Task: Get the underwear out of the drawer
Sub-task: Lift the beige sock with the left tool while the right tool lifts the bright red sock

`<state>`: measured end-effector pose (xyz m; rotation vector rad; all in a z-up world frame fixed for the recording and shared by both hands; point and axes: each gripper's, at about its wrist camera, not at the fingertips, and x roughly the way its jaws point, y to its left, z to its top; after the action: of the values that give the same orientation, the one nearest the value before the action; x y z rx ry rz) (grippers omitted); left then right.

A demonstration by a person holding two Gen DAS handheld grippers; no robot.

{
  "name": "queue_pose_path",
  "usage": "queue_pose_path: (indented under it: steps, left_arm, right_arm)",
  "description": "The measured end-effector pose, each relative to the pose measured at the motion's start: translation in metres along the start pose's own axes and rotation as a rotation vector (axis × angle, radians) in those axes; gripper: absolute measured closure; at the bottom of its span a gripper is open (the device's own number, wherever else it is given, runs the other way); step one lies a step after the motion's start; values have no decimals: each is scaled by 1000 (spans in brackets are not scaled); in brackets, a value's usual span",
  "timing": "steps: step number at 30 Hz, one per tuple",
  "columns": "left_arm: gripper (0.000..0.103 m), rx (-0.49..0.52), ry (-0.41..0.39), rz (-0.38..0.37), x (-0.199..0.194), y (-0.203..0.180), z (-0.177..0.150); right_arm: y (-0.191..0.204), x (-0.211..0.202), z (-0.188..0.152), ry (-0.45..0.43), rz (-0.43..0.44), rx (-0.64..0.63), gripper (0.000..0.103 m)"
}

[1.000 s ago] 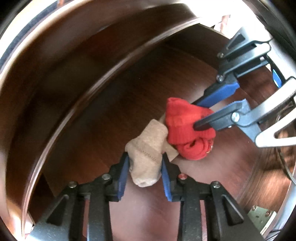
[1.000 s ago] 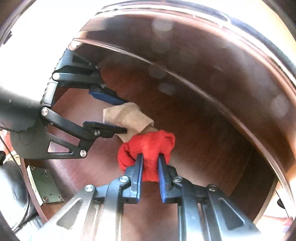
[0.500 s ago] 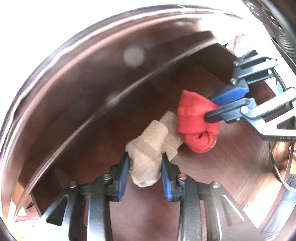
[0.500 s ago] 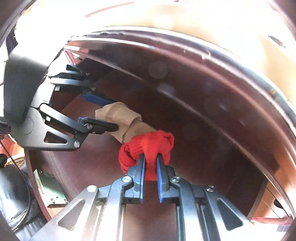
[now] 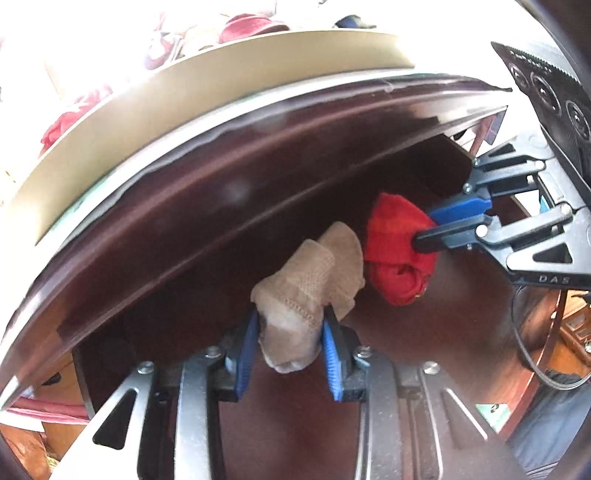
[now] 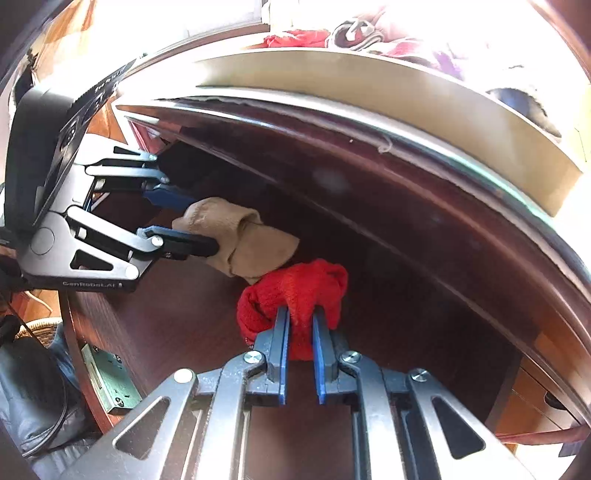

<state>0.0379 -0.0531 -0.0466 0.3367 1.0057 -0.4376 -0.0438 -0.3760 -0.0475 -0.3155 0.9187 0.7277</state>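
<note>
Two hand-held grippers, two rolled pieces of underwear, one open drawer. Nearest the left wrist cam, the left gripper (image 5: pixel 290 343) is clamped on the beige underwear (image 5: pixel 295 295), its 2 blue pads pressed against the bundle's sides. Just beyond, to the right, the right gripper (image 5: pixel 421 232) comes in from the side, its 2 fingers pinched tight on the red underwear (image 5: pixel 395 254). Both bundles hang above the dark wood floor of the drawer (image 5: pixel 461 332), the beige one touching or nearly touching the red; can't tell which.

From the right wrist cam: the right gripper (image 6: pixel 300 325) nips a fold of the red underwear (image 6: pixel 295 291), w/ the jaws nearly together and only thin cloth between them. Past it at left, the left gripper (image 6: pixel 207 229) holds the beige underwear (image 6: pixel 243 240). Writing: its lower side plate reads approx. "GenRobot.AI"; the matching plate on the right gripper shows only "DAS", rest cut off.

One metal lock plate (image 6: pixel 110 380) w/ screws sits on the drawer's front panel, lower left. Beyond the drawer, a pale cabinet top (image 6: pixel 369 85) carries a pile of red, white and dark clothes (image 6: pixel 332 33), washed out by glare; number not countable.
</note>
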Motion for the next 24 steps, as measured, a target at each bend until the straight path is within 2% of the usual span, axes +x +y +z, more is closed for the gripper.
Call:
queue_pose_path:
  steps: [6,9,24]
  left_arm:
    - [72,-79,-31,-18,2,9,-14]
    - [72,-117,-60,-30,0,18,-19]
    - [72,-176,-184,53,-41,39,-28]
  right_arm:
    - [1,-15,-19,-37,8,24,91]
    - [-5,-32,-16,-71,6,34,91]
    - [-27,-79,-56,-208,29,55,91]
